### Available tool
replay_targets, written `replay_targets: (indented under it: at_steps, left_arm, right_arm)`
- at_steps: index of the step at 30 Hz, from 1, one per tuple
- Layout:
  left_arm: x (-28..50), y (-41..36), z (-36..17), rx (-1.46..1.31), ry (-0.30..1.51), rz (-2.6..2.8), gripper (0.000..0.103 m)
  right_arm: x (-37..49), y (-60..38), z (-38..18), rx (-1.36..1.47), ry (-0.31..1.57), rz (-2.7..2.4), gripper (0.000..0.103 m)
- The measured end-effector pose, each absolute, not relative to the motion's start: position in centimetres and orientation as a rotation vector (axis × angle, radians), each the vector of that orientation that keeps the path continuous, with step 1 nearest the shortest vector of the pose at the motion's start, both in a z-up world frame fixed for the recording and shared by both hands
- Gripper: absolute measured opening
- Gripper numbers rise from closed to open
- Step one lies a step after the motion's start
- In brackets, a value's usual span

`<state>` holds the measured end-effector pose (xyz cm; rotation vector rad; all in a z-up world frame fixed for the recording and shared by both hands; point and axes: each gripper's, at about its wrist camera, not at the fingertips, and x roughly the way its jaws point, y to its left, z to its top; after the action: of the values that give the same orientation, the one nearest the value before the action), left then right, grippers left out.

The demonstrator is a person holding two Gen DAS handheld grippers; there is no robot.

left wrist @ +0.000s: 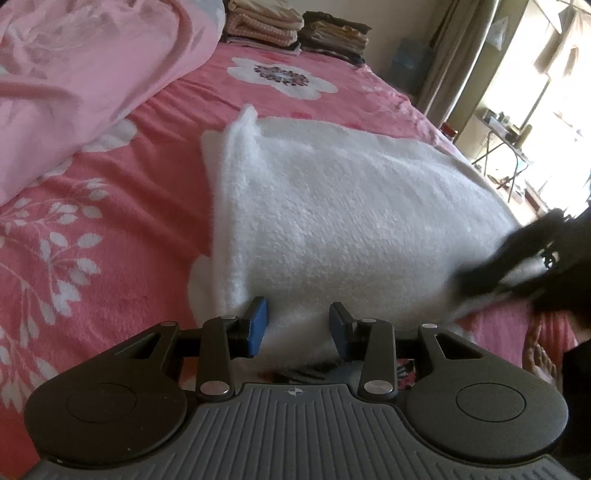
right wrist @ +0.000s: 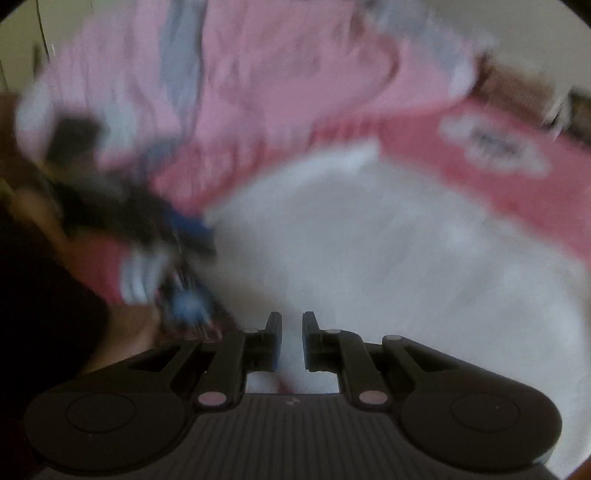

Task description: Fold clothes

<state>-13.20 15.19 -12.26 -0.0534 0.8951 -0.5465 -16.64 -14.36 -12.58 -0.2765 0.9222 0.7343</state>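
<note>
A white fluffy garment (left wrist: 351,214) lies folded into a thick rectangle on the pink flowered bed (left wrist: 110,229). My left gripper (left wrist: 299,325) sits at its near edge; the blue pads stand well apart with thick white pile filling the gap from pad to pad. My right gripper (left wrist: 487,277) shows as a dark blur at the garment's near right corner, with a white strip between its fingers. In the blurred right wrist view that gripper (right wrist: 291,336) has only a narrow slit, with the white garment (right wrist: 388,258) in it. The left gripper (right wrist: 184,236) appears at the left.
A crumpled pink quilt (left wrist: 74,74) fills the bed's far left. Two stacks of folded clothes (left wrist: 295,29) stand at the bed's far end. The bed's edge runs along the right, with a small table (left wrist: 506,147) and a bright window beyond. A bare foot (left wrist: 539,362) shows below.
</note>
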Motion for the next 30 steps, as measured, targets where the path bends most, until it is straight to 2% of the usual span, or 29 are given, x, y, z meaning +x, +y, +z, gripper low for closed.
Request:
replay_targets:
  at_steps: [2,7,14,16,18,21,23,24,25,27,30]
  left_arm:
    - [-13.9,15.2,-11.1,-0.028,0.879,-0.548,0.04]
    - [-14.7,13.9,-8.9,0.013,0.804,-0.645,0.043]
    - [-12.9,7.4,-12.3,0.269,0.848,-0.691,0.048]
    - [-13.7,6.5,-13.0,0.343,0.814,-0.674,0.053]
    - [-14.2,6.4,-13.1,0.34,0.807,-0.65,0.053]
    - [-14.0,6.9,-13.0,0.285,0.828,-0.626,0.053]
    - [-13.9,7.0,-13.0,0.26,0.839,-0.615,0.054]
    - [-13.8,7.0,-13.0,0.252,0.842,-0.611,0.054]
    - [-13.8,7.0,-13.0,0.247,0.845,-0.608,0.055]
    - [-13.7,6.8,-13.0,0.244,0.85,-0.608,0.057]
    - [-13.4,6.6,-12.3,0.261,0.872,-0.618,0.057]
  right_arm:
    - [-17.1,-14.3,-13.5,-0.268,0.881,0.722,0.011]
    - [-16.6,-15.6,-13.4,-0.119,0.914,0.676,0.011]
    - [-17.1,-15.5,-13.6,-0.051,0.911,0.61,0.011]
    - [-17.0,-15.5,-13.5,-0.045,0.915,0.604,0.011]
    - [-16.7,-15.6,-12.6,-0.031,0.931,0.603,0.012]
    - [-16.2,-16.7,-10.1,-0.016,0.844,0.551,0.013]
    - [-15.8,-17.4,-8.7,-0.039,0.773,0.484,0.031]
    - [-15.6,-17.7,-8.3,-0.073,0.734,0.428,0.035]
    - [-15.2,-18.2,-8.2,-0.091,0.719,0.375,0.037]
    - [-13.8,-18.9,-10.1,-0.109,0.808,0.292,0.037]
    - [-13.8,-19.5,-12.5,-0.092,0.798,0.288,0.039]
